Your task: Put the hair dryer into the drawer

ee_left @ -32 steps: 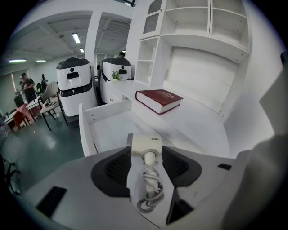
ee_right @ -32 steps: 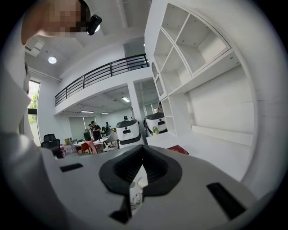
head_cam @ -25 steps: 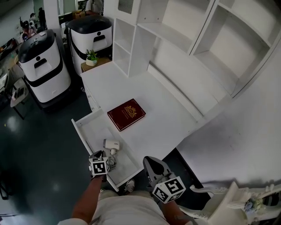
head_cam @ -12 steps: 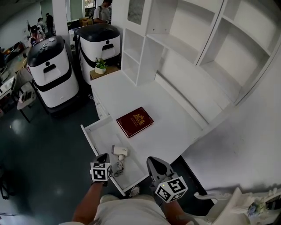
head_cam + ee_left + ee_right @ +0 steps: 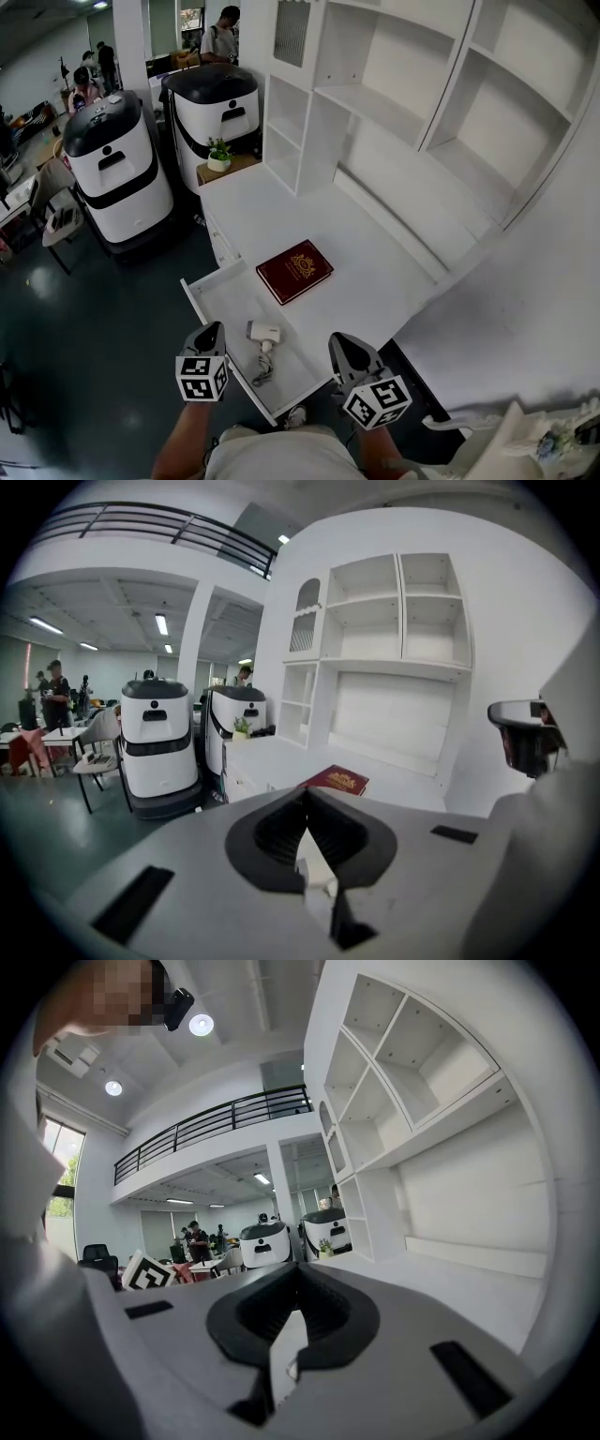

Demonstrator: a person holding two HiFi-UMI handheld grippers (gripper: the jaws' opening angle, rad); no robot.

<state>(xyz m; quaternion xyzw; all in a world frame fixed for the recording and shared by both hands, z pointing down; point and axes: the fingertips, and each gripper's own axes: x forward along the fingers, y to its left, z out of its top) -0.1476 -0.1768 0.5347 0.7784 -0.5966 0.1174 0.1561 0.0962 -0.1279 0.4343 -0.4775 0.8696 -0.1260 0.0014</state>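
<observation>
The white hair dryer [image 5: 263, 332] lies in the open white drawer [image 5: 208, 298] under the desk, its cord [image 5: 262, 371] trailing toward the drawer's front. My left gripper [image 5: 209, 335] is shut and empty, raised above the drawer's front left corner, apart from the dryer. In the left gripper view its jaws [image 5: 305, 797] meet with nothing between them. My right gripper [image 5: 342, 345] hovers in front of the desk edge, to the right of the drawer, also shut and empty [image 5: 297, 1281].
A dark red book [image 5: 295, 271] lies on the white desk [image 5: 375, 272] behind the drawer. White shelving [image 5: 375, 94] rises at the back. Two white-and-black machines [image 5: 117, 159] and a small potted plant [image 5: 219, 155] stand at left. A white chair [image 5: 525, 427] is at lower right.
My left gripper has lifted up and out from the drawer's front corner, leaving the hair dryer lying in the drawer. The right gripper has stayed nearly in place.
</observation>
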